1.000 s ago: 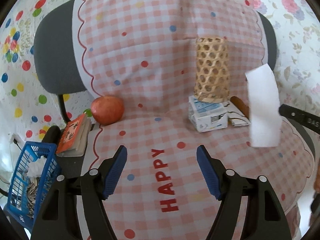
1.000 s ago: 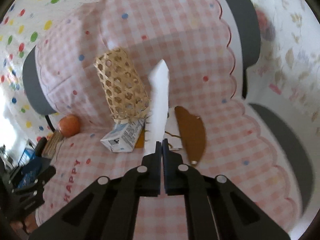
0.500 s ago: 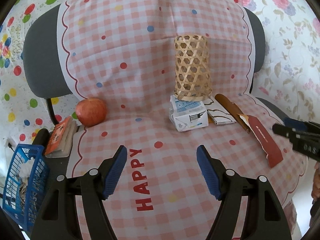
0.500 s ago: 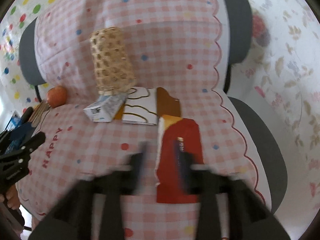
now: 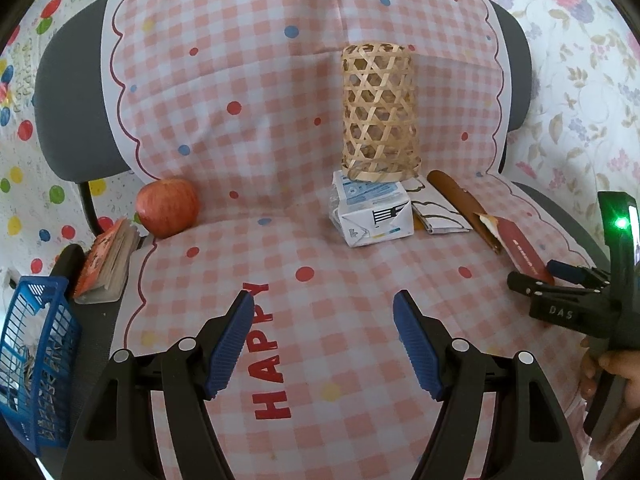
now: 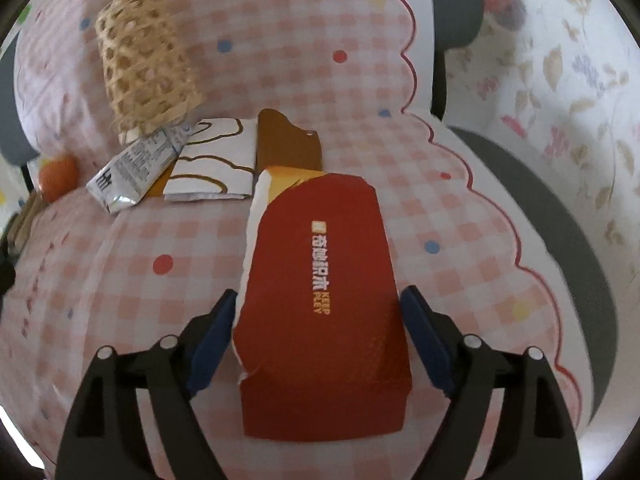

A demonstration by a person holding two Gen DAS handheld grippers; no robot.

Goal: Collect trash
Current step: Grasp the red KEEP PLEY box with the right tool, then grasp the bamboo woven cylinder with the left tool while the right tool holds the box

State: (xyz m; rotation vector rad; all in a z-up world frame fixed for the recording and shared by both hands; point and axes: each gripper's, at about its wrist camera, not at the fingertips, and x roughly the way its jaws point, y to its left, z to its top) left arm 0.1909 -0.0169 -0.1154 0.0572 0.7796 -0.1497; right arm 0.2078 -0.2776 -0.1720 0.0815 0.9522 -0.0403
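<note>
Between the right gripper's (image 6: 316, 328) wide-open jaws lay a flat red paper packet (image 6: 324, 300), unheld, on the pink checked cloth (image 5: 248, 140). At its eleven o'clock sat three more scraps: one crumpled white carton (image 5: 370, 216), one folded white wrapper (image 6: 216, 164), one brown card (image 6: 288, 144), below one woven bamboo basket (image 5: 378, 112). Nothing looked binned yet, I judged. The left gripper (image 5: 324, 344) hovered wide open, empty. One red apple (image 5: 168, 206) sat at nine o'clock.

Blue basket (image 5: 36, 356) cut off; contents indistinct.
</note>
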